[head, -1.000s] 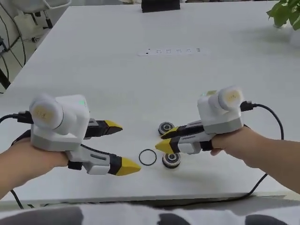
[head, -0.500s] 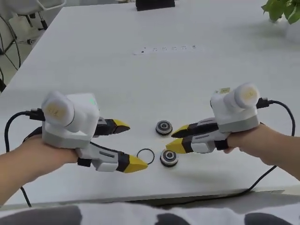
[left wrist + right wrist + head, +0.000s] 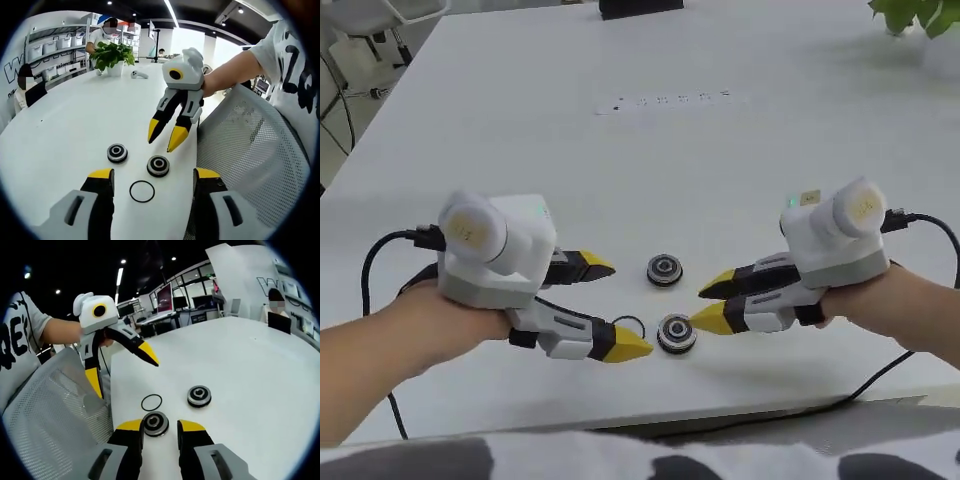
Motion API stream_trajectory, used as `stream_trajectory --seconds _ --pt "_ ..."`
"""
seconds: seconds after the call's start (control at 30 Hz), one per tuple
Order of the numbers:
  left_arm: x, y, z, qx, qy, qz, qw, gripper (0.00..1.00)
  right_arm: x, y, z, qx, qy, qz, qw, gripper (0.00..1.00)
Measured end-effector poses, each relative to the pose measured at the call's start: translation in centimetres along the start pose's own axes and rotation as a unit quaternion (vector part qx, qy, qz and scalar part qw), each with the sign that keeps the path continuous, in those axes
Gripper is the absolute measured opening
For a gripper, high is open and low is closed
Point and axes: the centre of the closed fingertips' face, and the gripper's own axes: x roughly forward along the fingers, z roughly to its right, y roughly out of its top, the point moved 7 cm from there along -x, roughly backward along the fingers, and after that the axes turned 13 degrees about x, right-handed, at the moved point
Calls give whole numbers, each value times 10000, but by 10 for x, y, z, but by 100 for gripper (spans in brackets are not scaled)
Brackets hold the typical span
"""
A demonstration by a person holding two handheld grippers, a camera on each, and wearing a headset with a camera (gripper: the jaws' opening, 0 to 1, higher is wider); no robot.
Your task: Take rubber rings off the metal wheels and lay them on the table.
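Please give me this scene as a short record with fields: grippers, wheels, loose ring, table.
left gripper: open, jaws wide, near loose ring
right gripper: open, tips close to near wheel
near wheel: on table, dark outer band
far wheel: on table, apart from both grippers
loose ring: flat on table, beside near wheel

Broad white table top: smooth, matt, faint sheen. Far round metal wheel and near round metal wheel: bright polished hubs, dull black rubber rims. Thin loose black ring: matt rubber. Grey chair back: open woven mesh.
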Motion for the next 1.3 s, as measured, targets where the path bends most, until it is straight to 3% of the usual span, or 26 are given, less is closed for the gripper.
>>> stream_trajectory --seconds 0.7,1.3 --pt "23 -9 2 -83 -264 -115 9996 50 9 -22 3 -206 104 -269 9994 23" --pt "37 -11 6 -83 -422 -204 9989 35 16 -23 3 -376 140 -325 9987 19"
